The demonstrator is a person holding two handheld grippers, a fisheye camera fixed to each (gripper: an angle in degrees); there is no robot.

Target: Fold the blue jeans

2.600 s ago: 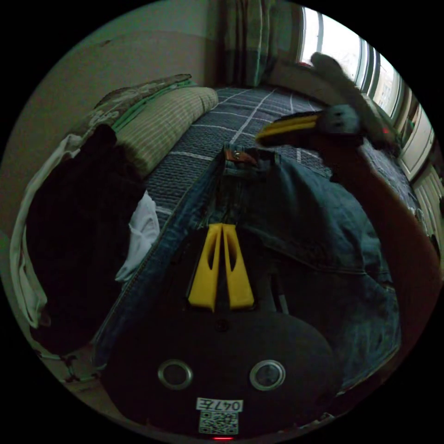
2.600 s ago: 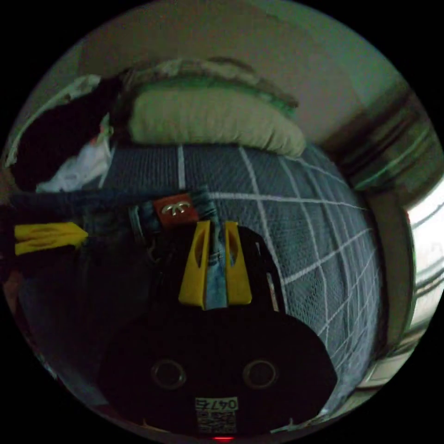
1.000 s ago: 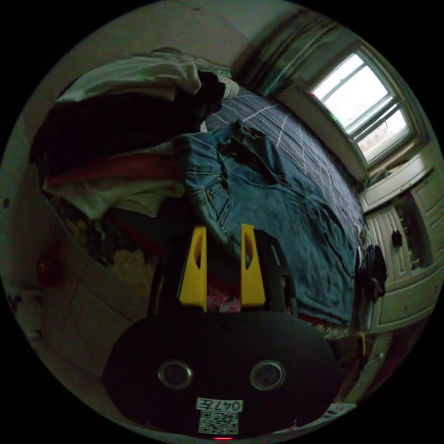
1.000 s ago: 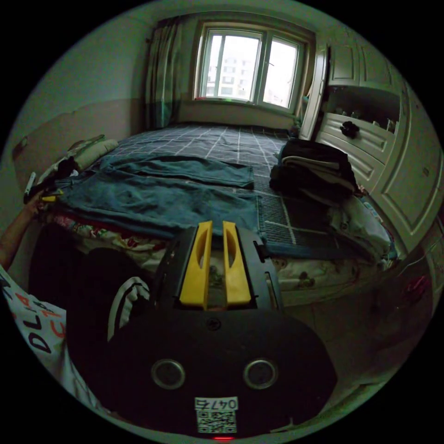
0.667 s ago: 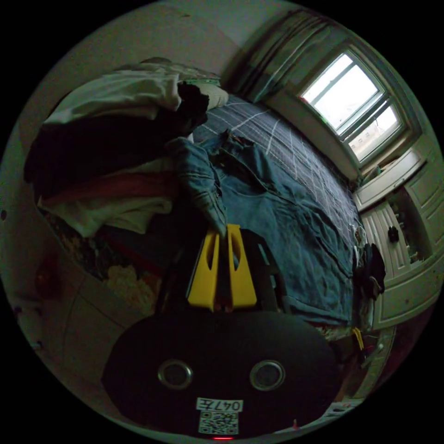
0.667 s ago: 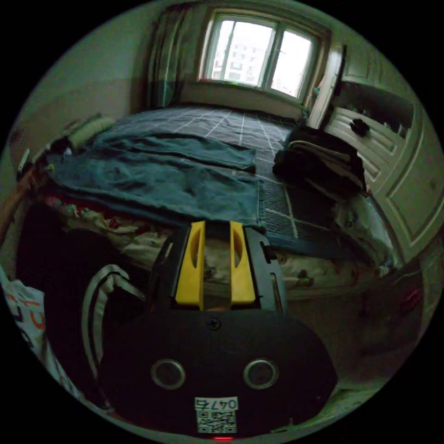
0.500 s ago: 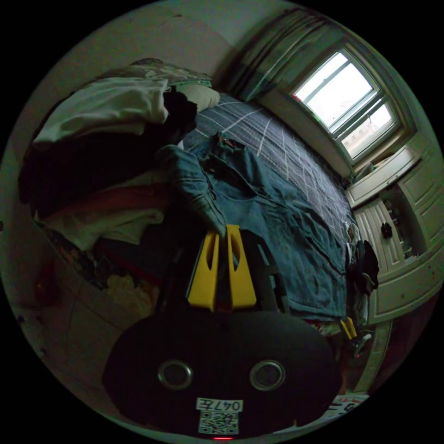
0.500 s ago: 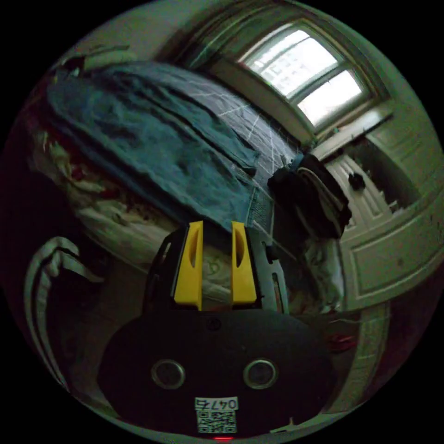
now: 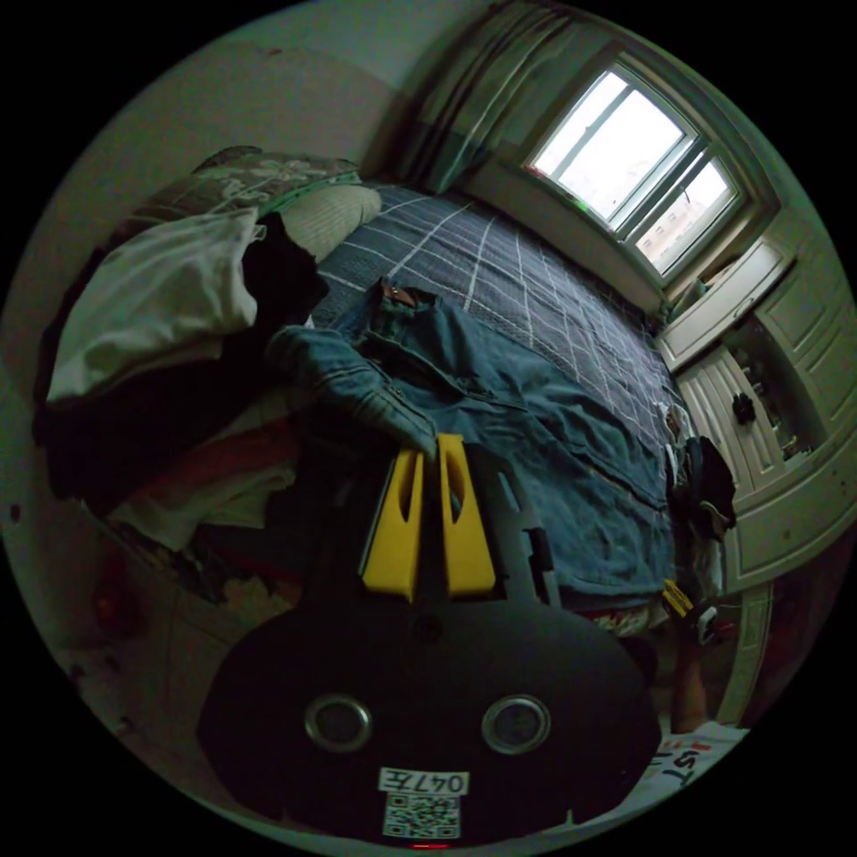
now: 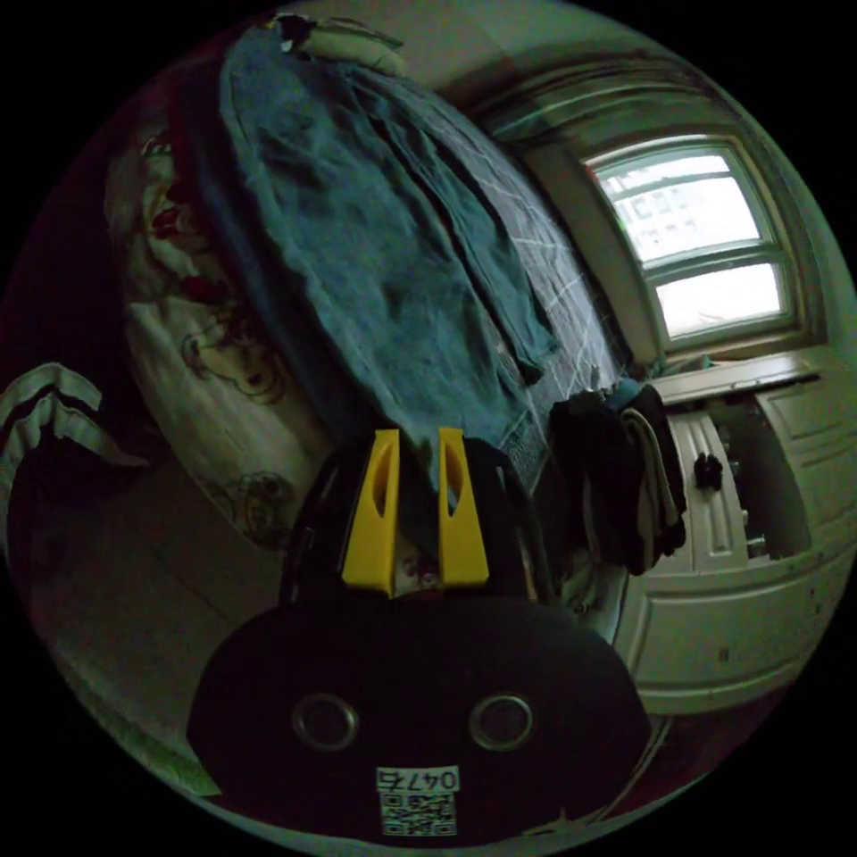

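Left gripper view: yellow wedge-shaped left tool point(image 9: 429, 444) pinched on rumpled blue jeans point(image 9: 536, 428); right tool point(image 10: 418, 439) apart around denim hem.

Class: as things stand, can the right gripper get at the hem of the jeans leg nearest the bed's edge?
Probably yes: the right gripper has its open jaws either side of the blue jeans hem, with nothing between them.

- I'm in a bedroom at home.
- A bed point(image 9: 500, 259) with a dark checked cover takes up most of the room.
- A pillow point(image 9: 335, 207) lies at its head.
- A curtain point(image 9: 464, 98) hangs beside the window point(image 9: 638, 174).
- White cupboards point(image 9: 777, 357) line the wall.
- Clothes piles point(image 9: 161, 330) sit on the bed.
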